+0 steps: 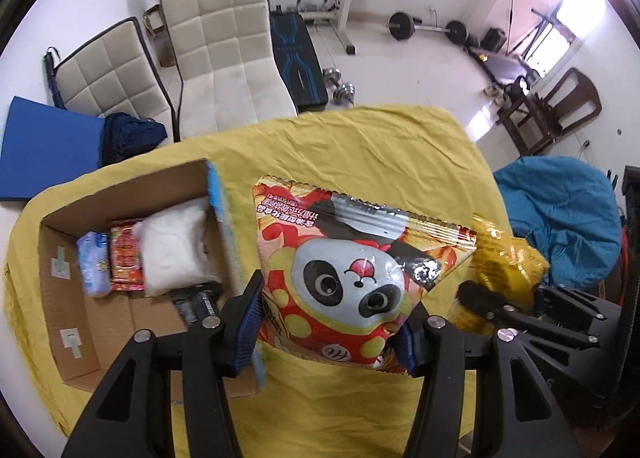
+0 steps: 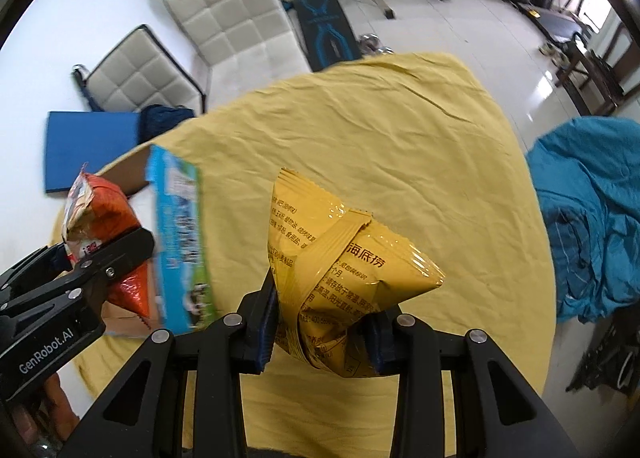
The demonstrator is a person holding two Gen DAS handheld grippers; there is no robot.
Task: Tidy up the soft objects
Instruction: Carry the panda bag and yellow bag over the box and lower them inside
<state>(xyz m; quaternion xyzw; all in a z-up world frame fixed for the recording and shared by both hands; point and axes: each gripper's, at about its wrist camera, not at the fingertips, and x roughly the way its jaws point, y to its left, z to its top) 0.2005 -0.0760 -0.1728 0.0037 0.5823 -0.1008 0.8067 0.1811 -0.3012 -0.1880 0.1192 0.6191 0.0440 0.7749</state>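
Two snack bags (image 1: 352, 274) (image 2: 344, 278) clamped between separate tongs.

Panda snack bag (image 1: 352, 278) between left hand-held gripper (image 1: 328, 322) pads, above yellow cloth (image 1: 360, 138).

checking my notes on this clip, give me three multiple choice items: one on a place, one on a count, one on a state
1. Where is the cardboard box in the left wrist view?
A. left of the panda bag
B. on a chair
C. on the floor

2. How many packs stand in the box?
A. one
B. three
C. six

3. The right gripper is
A. open, empty
B. shut on the yellow bag
C. out of view

Key: 1 A, it sits left on the yellow cloth; 2 B, blue, red and white packs stand side by side; 3 B, pads pinch the bag.
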